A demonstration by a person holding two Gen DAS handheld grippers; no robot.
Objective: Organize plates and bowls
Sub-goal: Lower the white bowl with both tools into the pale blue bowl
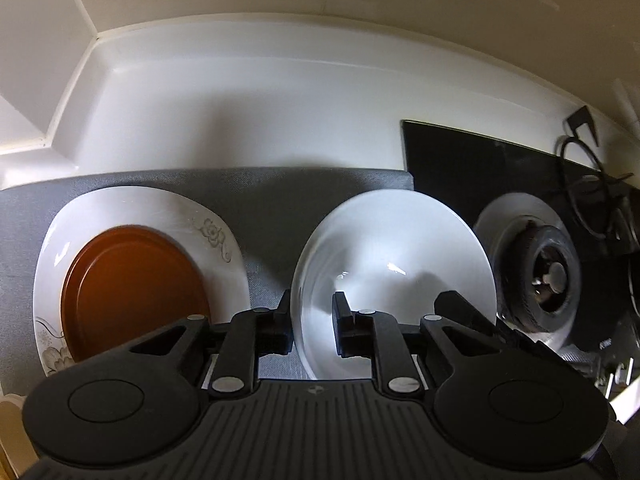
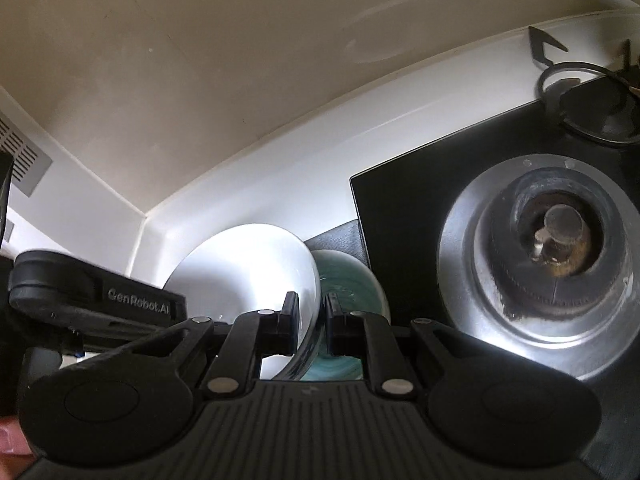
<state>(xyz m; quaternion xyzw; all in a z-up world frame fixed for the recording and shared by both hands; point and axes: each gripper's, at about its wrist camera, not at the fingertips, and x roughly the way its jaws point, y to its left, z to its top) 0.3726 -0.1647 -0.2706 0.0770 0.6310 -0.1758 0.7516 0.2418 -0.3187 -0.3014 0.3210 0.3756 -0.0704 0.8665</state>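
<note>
In the left wrist view my left gripper [image 1: 313, 320] is shut on the left rim of a white bowl [image 1: 400, 264], one finger outside and one inside. A brown plate [image 1: 132, 292] lies on a white floral plate [image 1: 216, 232] to the left, on a grey mat [image 1: 272, 200]. In the right wrist view my right gripper [image 2: 311, 320] is shut on the rim of a green bowl [image 2: 352, 280]. The white bowl [image 2: 248, 268] sits close on its left, with the left gripper's body [image 2: 96, 292] beside it.
A black glass hob [image 1: 460, 160] with a round gas burner [image 1: 548, 276] lies right of the mat; the burner also fills the right of the right wrist view [image 2: 556, 240]. A white backsplash and cream wall [image 1: 280, 80] stand behind. A black wire pot stand [image 2: 588, 100] sits at the hob's back.
</note>
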